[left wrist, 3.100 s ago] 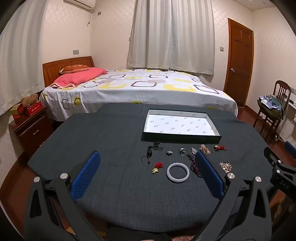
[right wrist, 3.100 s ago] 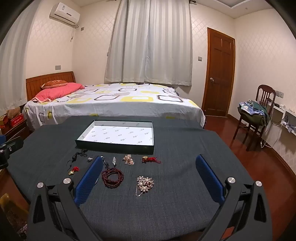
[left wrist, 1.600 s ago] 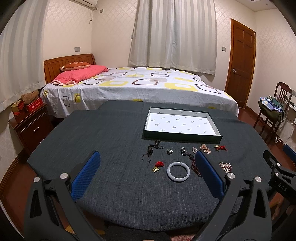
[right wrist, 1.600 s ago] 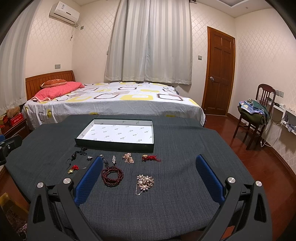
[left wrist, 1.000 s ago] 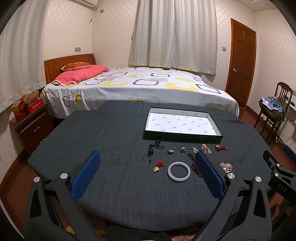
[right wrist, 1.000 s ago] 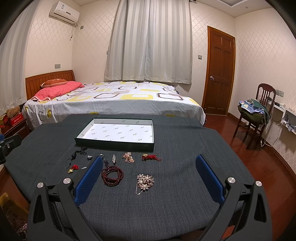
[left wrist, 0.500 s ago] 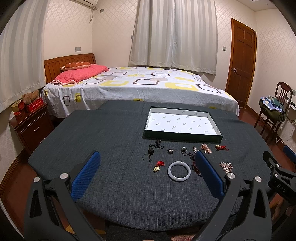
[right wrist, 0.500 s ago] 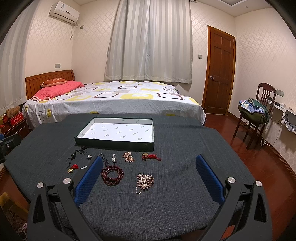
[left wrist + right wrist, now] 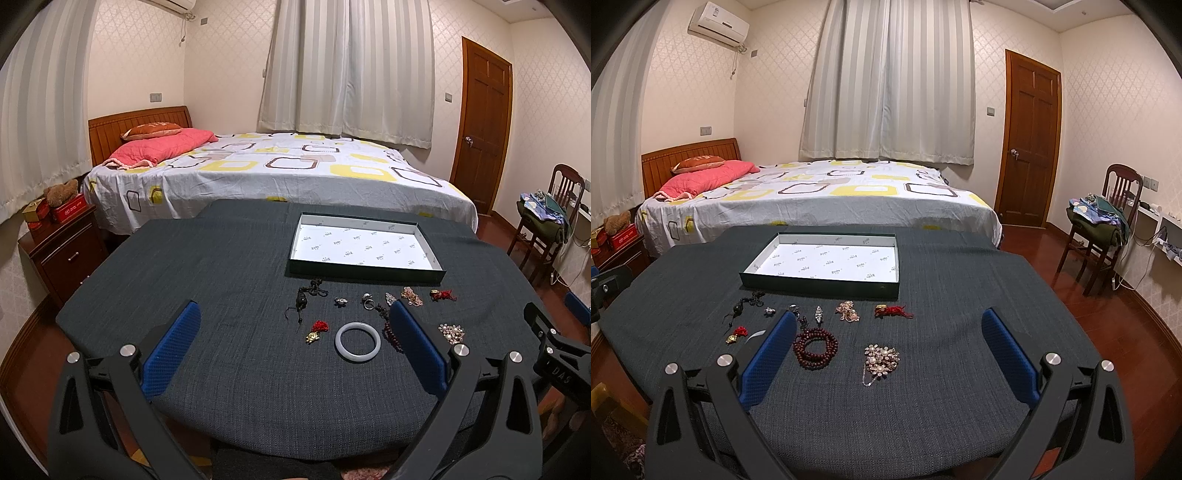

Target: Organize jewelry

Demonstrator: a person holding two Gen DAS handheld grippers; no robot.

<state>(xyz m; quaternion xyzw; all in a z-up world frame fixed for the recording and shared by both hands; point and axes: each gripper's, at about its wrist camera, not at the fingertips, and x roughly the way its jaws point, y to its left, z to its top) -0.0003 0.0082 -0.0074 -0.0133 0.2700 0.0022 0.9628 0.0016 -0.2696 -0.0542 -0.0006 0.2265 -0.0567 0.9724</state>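
Several jewelry pieces lie on a dark grey cloth-covered table in front of an empty shallow tray with a white patterned floor. They include a pale jade bangle, a dark red bead bracelet, a pearl flower brooch, a red tassel charm, a black cord pendant and a ring. My left gripper is open and empty above the near table edge. My right gripper is open and empty, with the bracelet and brooch between its fingers.
A bed stands behind the table. A wooden nightstand is at the left. A chair piled with clothes stands at the right beside a door. The right gripper's body shows at the left wrist view's right edge.
Both grippers have drifted slightly, so the table scene shifts a little in each view. Both stay open and empty. The jewelry has not moved.
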